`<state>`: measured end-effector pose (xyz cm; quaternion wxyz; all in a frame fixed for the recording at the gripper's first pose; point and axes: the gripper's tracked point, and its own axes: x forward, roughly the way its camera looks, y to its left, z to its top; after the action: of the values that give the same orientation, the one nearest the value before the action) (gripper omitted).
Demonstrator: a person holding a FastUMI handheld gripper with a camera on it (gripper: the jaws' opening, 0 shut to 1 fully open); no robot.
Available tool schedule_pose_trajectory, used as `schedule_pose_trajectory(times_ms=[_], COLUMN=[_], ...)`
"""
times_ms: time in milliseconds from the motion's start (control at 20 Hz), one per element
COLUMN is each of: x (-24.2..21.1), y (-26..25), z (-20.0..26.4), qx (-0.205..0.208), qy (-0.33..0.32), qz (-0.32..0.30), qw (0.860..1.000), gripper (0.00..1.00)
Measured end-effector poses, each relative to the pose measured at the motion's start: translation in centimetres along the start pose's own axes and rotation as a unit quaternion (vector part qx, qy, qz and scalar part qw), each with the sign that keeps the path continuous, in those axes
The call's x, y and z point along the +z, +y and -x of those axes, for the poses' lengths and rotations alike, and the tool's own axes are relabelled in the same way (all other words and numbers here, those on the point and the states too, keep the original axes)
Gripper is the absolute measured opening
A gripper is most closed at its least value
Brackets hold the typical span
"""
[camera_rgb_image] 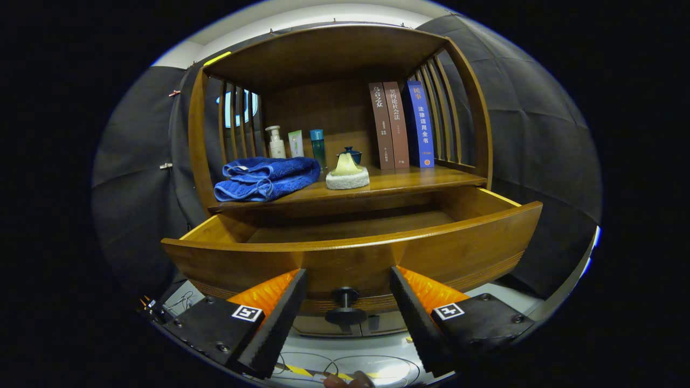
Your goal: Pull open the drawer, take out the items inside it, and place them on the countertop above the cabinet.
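The wooden drawer [431, 253] is pulled out toward me, and the part of its floor that shows is bare. Its dark round knob [345, 304] sits on the front panel, between my two fingers but not touched by them. My gripper [347, 285] is open, with its orange-and-black fingers [280, 307] spread to either side of the knob, just short of the drawer front. On the countertop [409, 180] above the drawer lie a folded blue towel [267, 178] and a pale yellow-and-white sponge-like item [347, 173].
Three upright books [401, 125] stand at the right of the shelf. Two bottles and a tube [296, 143] line the back beside a small dark pot [353, 155]. Slatted wooden sides close in the cabinet. Cables lie on the light floor [345, 369] below.
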<state>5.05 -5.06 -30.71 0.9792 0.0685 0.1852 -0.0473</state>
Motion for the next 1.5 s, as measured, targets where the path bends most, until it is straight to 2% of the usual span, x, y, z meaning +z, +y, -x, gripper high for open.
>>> schedule_pose_trajectory(times_ms=[550, 1050, 1500], x=[2.1, 2.5, 2.4], y=[-0.1, -0.2, -0.2], z=[-7.6, -10.0, -9.7], qx=[0.005, 0.005, 0.003], qy=[0.005, 0.007, 0.009], qz=[-0.009, -0.013, -0.020], qw=[1.000, 1.000, 1.000], gripper=[1.00, 0.99, 0.98])
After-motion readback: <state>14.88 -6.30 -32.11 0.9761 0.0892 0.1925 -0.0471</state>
